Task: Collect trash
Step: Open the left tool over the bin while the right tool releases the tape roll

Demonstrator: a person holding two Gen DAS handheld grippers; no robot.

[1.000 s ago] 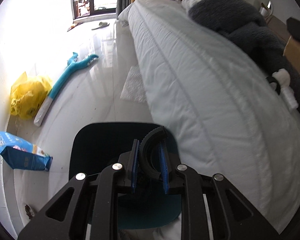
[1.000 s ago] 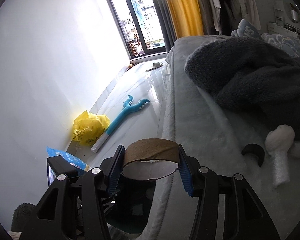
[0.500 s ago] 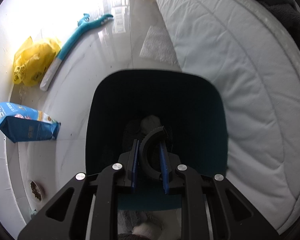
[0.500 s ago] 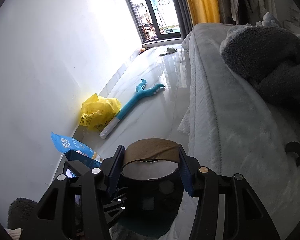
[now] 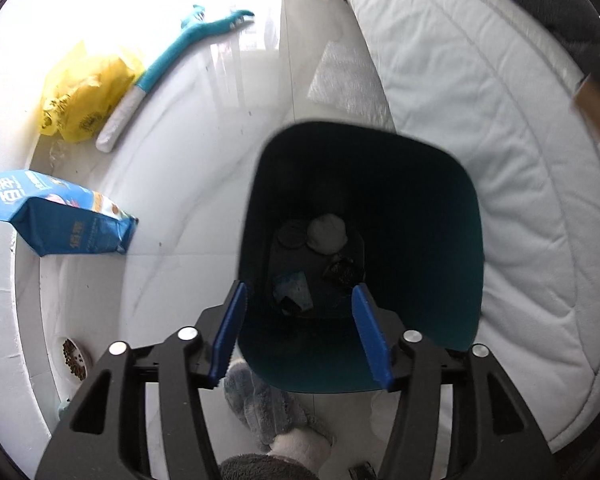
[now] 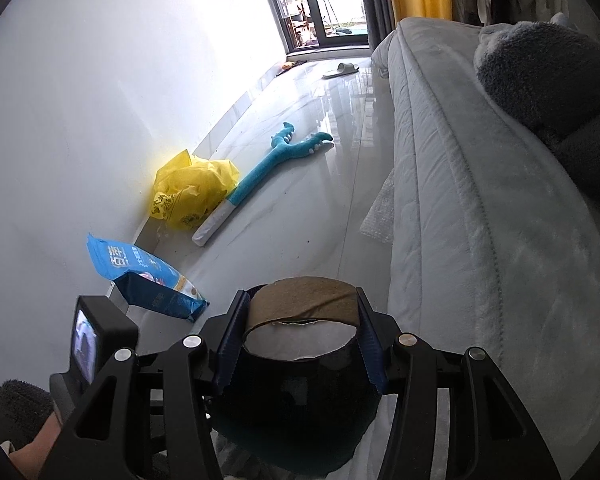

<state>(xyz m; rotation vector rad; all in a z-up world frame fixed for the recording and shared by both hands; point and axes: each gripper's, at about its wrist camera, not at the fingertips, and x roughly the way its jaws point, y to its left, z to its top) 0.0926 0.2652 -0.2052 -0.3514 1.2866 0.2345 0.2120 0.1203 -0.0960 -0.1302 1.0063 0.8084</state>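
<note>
Here, the left gripper [image 5: 298, 330] has its two blue-padded fingers [image 5: 229, 334] spread wide apart with nothing between them. It hangs directly above the open mouth of a dark teal trash bin [image 5: 440, 320], which fills the centre of the left wrist view. At the bottom of the bin lie several pieces of trash: a pale crumpled wad [image 5: 327, 234] at about 12 o'clock, a dark round piece [image 5: 291, 234] touching its left side, a light blue wrapper [image 5: 292, 290] at 7 o'clock and a dark crinkled piece [image 5: 342, 272] at 4 o'clock.

The right gripper [image 6: 300, 336] is clamped on a brown cardboard tape roll [image 6: 302, 300], its pads pressing the roll's left and right sides so that the ring is squashed into an oval. Just below the roll, in the right wrist view, sits the dark rounded bin [image 6: 300, 420].

On the glossy white floor [image 5: 204, 152], from the bin, a blue snack bag [image 5: 60, 220] lies at 9 o'clock against the wall, a yellow plastic bag [image 5: 84, 92] at 10 o'clock, and a long teal plush toy [image 5: 184, 40] beside it at 11 o'clock. A sheet of bubble wrap [image 5: 344, 80] lies at 12 o'clock, against the edge of a white quilted bed [image 5: 500, 160] running along the 3 o'clock side. A dark grey blanket [image 6: 548, 72] is heaped on the bed.
</note>
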